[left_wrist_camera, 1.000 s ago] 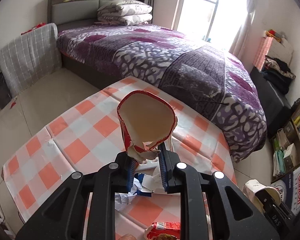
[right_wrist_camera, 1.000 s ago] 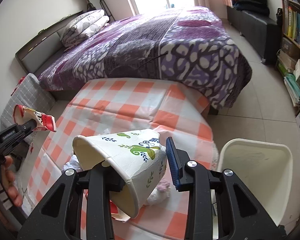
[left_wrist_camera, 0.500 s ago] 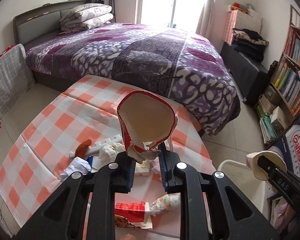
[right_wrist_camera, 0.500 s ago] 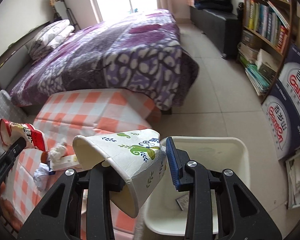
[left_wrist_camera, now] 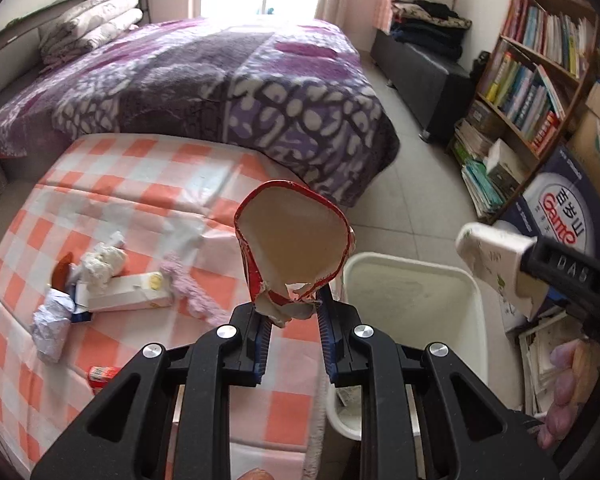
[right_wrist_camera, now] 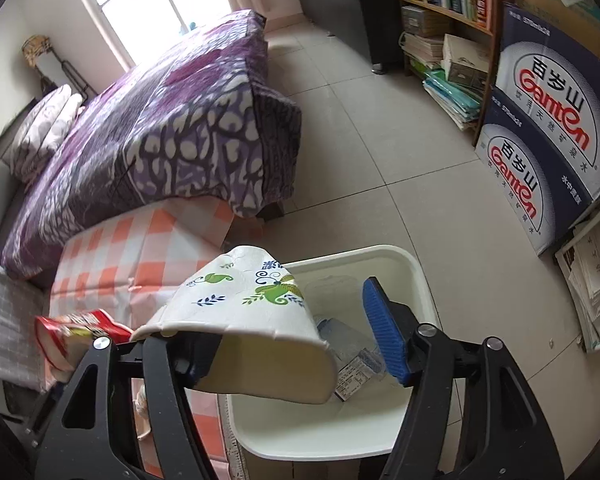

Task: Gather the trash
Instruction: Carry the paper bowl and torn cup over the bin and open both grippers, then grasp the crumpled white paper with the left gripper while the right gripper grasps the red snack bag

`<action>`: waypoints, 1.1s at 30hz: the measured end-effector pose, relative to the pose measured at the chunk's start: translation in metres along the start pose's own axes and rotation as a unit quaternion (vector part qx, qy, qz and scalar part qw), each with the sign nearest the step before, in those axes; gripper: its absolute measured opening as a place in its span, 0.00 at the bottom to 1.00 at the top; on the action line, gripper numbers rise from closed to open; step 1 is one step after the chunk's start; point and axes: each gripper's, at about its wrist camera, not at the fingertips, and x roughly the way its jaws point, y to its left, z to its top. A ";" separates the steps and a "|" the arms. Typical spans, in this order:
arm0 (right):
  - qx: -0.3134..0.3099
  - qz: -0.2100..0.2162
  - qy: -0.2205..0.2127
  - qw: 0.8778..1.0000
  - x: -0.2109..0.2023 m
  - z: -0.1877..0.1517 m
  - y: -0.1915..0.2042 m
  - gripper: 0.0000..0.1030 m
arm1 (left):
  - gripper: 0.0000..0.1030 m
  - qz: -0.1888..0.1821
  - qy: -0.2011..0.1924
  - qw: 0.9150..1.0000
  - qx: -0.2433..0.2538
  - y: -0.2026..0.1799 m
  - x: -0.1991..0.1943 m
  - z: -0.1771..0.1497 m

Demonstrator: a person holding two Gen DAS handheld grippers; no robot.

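Observation:
My left gripper (left_wrist_camera: pixel 290 330) is shut on a torn red paper cup (left_wrist_camera: pixel 294 246), held over the table's right edge next to the white bin (left_wrist_camera: pixel 412 292). The red cup also shows in the right wrist view (right_wrist_camera: pixel 76 330). My right gripper (right_wrist_camera: pixel 296 344) stands wide open above the bin (right_wrist_camera: pixel 416 276); a flattened white paper cup with green and blue print (right_wrist_camera: pixel 252 308) hangs on its left finger, clear of the blue pad of the right finger (right_wrist_camera: pixel 384 336). That cup shows in the left wrist view (left_wrist_camera: pixel 496 256). A bottle and paper lie in the bin.
On the orange-checked table (left_wrist_camera: pixel 140 188) lie crumpled tissues (left_wrist_camera: pixel 100 260), a white carton (left_wrist_camera: pixel 128 296), a foil wad (left_wrist_camera: pixel 52 328), a pink fuzzy strip (left_wrist_camera: pixel 188 284) and a red packet (left_wrist_camera: pixel 100 374). A purple bed (left_wrist_camera: pixel 220 76), bookshelf (left_wrist_camera: pixel 540 80) and water boxes (right_wrist_camera: pixel 548 128) surround.
Both grippers swung right from the table toward the bin. The right gripper's jaws opened wide, and the printed cup tipped flatter over the bin.

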 end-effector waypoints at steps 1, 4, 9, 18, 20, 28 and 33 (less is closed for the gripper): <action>0.009 0.004 0.001 1.000 0.000 0.001 -0.005 0.72 | 0.21 -0.006 0.005 1.000 0.004 -0.005 0.003 -0.002; 0.029 0.011 0.006 0.999 0.000 0.004 -0.017 0.72 | 0.22 -0.013 0.015 1.000 0.020 -0.020 0.009 -0.007; 0.057 0.013 0.009 0.998 0.000 0.007 -0.035 0.77 | 0.23 -0.029 0.032 0.998 0.037 -0.037 0.017 -0.013; 0.079 0.011 0.011 0.997 0.003 0.010 -0.053 0.80 | 0.30 -0.077 0.048 0.995 0.041 -0.055 0.030 -0.015; 0.083 0.009 0.010 0.996 0.003 0.011 -0.055 0.80 | 0.60 -0.095 0.053 0.993 0.040 -0.055 0.033 -0.015; 0.082 0.008 0.001 0.997 0.001 0.011 -0.047 0.83 | 0.69 -0.074 0.045 0.995 0.048 -0.047 0.028 -0.016; 0.042 -0.017 -0.024 0.999 -0.003 0.008 -0.023 0.86 | 0.74 -0.023 0.020 0.998 0.050 -0.029 0.019 -0.014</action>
